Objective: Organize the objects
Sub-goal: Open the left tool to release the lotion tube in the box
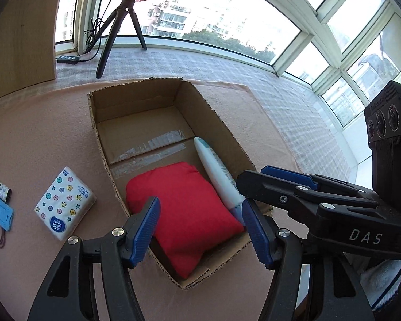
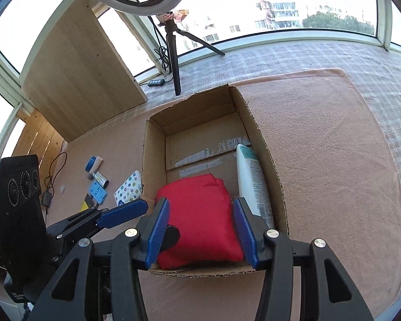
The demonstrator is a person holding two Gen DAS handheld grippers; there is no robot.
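Two items already in the box (image 1: pixel 216 112): red pouch (image 1: pixel 184 214) at the near end, white tube (image 1: pixel 216 171) alongside it against the right wall, long axis running near-to-far. Far half of box bare.

Outstanding on the worktop (image 1: pixel 40 133), left of the box: tissue pack (image 1: pixel 65 203) just beside the left wall, long axis angled near-left to far-right; smaller items further left, partly cut off at the frame edge.

Left hand-held gripper (image 1: pixel 200 230): wide open, empty, poised over the near end of the box above the pouch. Tissue pack down and to its left, near.

Right hand-held gripper (image 2: pixel 201 230): wide open, empty, likewise over the pouch; tissue pack (image 2: pixel 128 187) well to its left, beyond the box wall.

Judged nearer to the pack: left. Likely next move a leftward shift, jaws turned to close across the pack's short side.
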